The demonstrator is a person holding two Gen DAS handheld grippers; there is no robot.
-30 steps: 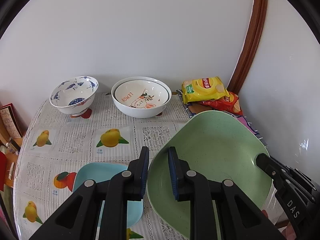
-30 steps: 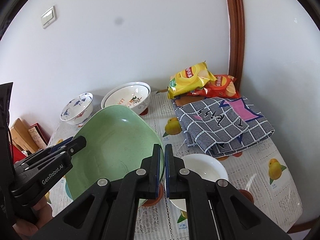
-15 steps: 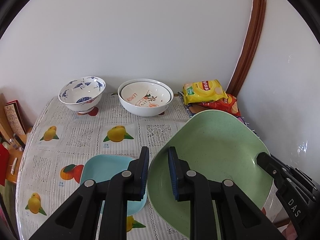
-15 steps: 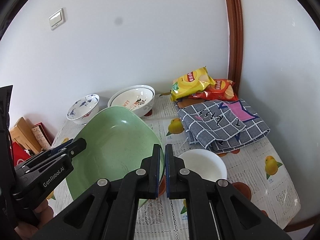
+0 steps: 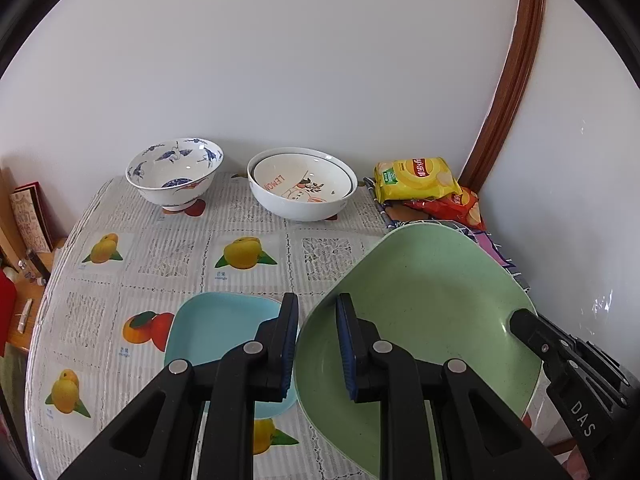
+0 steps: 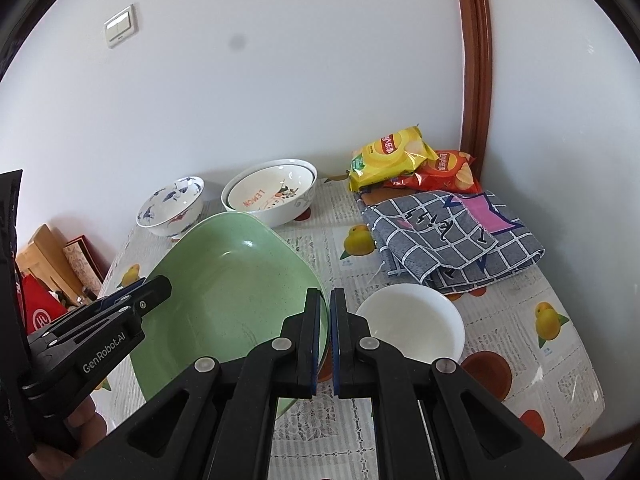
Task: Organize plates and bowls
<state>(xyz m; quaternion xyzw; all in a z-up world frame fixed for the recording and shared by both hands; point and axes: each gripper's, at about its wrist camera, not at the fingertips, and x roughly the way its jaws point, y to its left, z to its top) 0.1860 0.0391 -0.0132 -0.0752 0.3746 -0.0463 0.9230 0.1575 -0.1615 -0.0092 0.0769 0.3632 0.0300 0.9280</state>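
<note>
- Across the lower middle of both views, your pale green square-rimmed plastic plate (image 6: 224, 292) hangs tilted above the surface (image 5: 168, 256).
- Your right gripper (image 6: 325, 336) has its fingers pinching the rim; your left gripper (image 5: 317, 344) straddles the opposite rim, fingers spread.
- Carrying step, I judge; next, lower it level onto the light blue square plate (image 5: 216, 332).

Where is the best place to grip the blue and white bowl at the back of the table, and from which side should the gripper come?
Grip the rim of the blue and white bowl, probably from above on its near side, one finger inside and one outside. It stands upright on a narrow foot, its wall flares wide, and the wall behind blocks a rear approach. The stacked white bowls stand apart on its right.
</note>
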